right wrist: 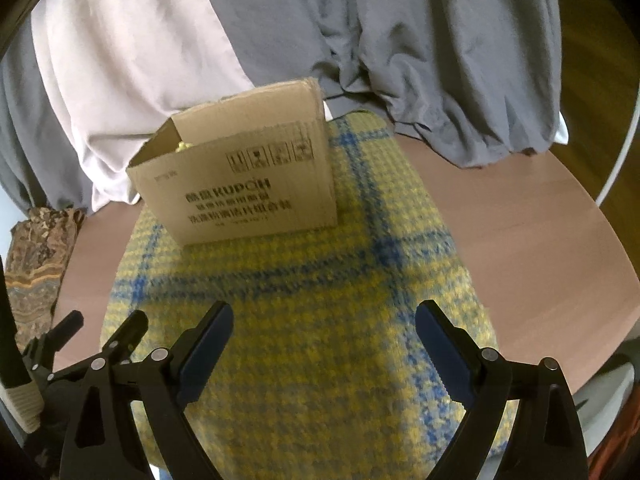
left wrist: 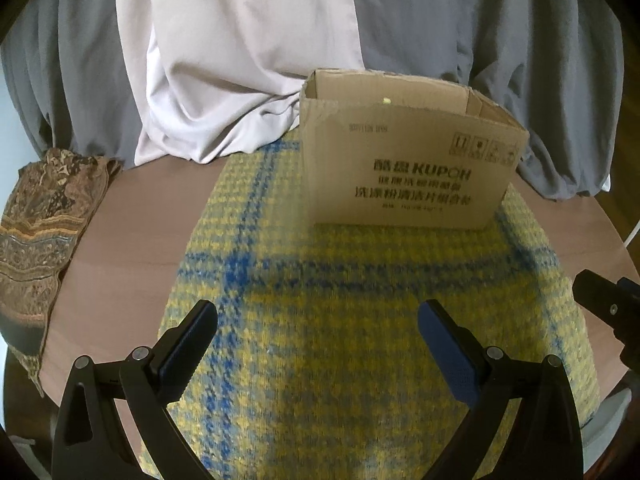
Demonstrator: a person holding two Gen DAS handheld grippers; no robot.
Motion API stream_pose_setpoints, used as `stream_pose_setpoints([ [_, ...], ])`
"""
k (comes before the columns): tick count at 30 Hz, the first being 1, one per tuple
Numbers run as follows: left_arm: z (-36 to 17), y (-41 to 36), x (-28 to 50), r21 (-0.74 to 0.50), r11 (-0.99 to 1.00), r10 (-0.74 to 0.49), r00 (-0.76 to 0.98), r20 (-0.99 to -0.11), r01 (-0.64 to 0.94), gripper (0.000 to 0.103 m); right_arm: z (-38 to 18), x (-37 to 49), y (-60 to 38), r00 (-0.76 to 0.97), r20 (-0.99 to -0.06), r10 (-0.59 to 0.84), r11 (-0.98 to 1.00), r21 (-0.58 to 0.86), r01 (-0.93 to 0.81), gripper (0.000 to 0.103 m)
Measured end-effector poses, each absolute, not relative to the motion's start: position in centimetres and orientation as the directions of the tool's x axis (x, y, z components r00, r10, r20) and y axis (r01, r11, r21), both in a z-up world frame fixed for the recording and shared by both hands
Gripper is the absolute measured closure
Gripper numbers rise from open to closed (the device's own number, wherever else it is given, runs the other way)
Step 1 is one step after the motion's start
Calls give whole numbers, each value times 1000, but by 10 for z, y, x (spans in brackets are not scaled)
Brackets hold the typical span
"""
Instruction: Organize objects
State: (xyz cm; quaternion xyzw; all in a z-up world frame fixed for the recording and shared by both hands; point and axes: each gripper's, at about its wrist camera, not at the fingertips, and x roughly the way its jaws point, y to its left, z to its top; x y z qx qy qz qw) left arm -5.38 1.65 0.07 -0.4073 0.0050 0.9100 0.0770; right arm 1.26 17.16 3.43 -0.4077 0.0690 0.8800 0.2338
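Observation:
An open cardboard box (left wrist: 408, 168) (right wrist: 240, 184) printed with dark lettering stands on the far end of a yellow cloth with blue checks (left wrist: 360, 320) (right wrist: 304, 320). Something small and yellow shows just inside its rim (right wrist: 183, 145). My left gripper (left wrist: 318, 320) hovers open over the near half of the cloth, nothing between its fingers. My right gripper (right wrist: 324, 320) is also open and empty above the cloth, to the right of the left one. The right gripper's tip shows at the right edge (left wrist: 600, 300) of the left wrist view, and the left gripper's fingers (right wrist: 132, 328) appear low left in the right wrist view.
The cloth lies on a round brown table (left wrist: 132, 248) (right wrist: 520, 240). A folded brown patterned fabric (left wrist: 44, 224) (right wrist: 36, 256) rests on the table's left edge. Pale pink and grey drapes (left wrist: 248, 60) (right wrist: 360, 40) hang right behind the box.

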Motion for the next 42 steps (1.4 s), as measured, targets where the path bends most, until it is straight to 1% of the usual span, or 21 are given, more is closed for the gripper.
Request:
stream_pose_setpoints([
  [15,-18,17,-29,-23,-987,122,-646,-753,-159,1,4,38,166,-526,-768,365,-875,-90,-475,11],
  [42,-17,14,-20,-26,-986,128,-649,-750,-165,1,-7,42,169,-506,-778,373,-866,-95,-491,11],
])
